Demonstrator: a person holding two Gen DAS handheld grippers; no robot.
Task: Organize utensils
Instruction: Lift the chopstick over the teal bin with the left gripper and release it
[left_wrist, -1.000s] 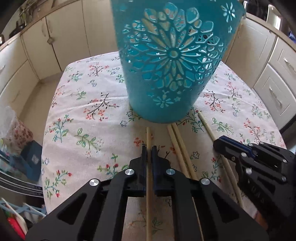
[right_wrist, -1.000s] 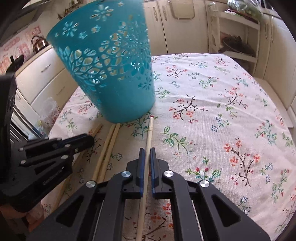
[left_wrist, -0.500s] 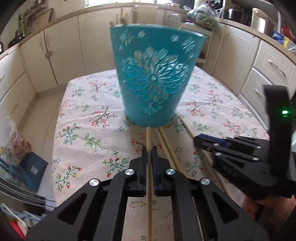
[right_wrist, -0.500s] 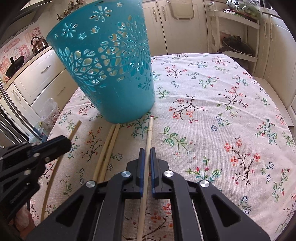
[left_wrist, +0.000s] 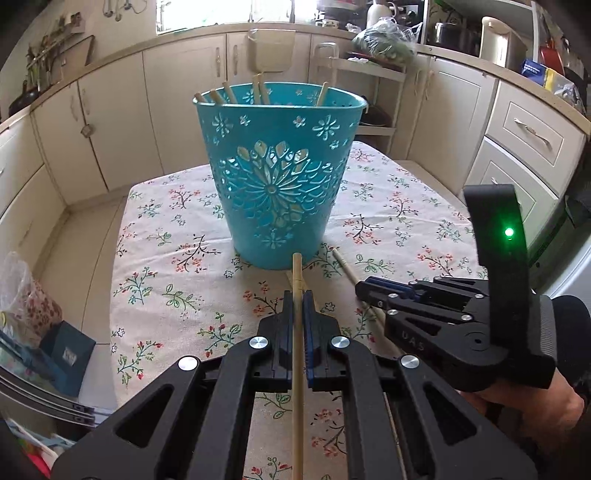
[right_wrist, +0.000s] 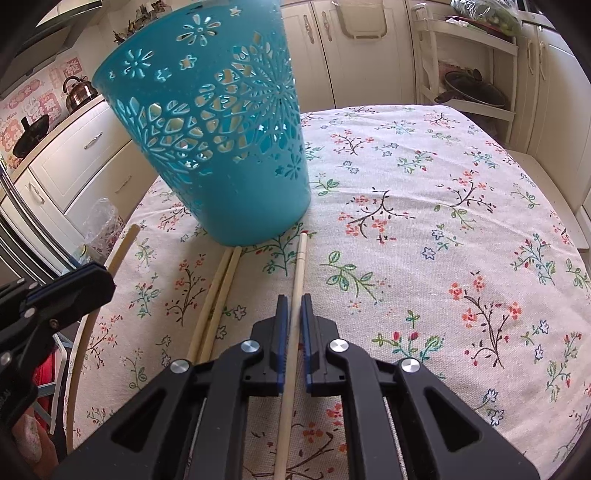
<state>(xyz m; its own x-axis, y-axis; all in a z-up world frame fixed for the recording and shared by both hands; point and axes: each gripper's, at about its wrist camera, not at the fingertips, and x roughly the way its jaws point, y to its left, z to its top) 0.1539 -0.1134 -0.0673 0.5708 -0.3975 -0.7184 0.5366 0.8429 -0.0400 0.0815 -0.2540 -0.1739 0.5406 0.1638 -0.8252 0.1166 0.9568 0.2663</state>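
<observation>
Clamped tight, the jaws of our left gripper hold one chopstick along their centre line, its front end poking out just ahead of the tips and its tail running back under the frame. Straight ahead of the jaws stands the teal basket, several chopsticks already leaning inside its rim; to the right of the jaws, our right gripper sits low over another stick on the floral tablecloth. To drop ours in cleanly, we judge we should lift until the front end clears the rim, tip it downward over the opening, and only then let go. From the right wrist, our jaws are opening: the blue pads stand a sliver apart on either side of a second chopstick that lies flat on the cloth between them, no firm pinch showing. A pair of loose chopsticks lies just left of these jaws, and the basket sits ahead and left, the stick's far end nearly at its base.
</observation>
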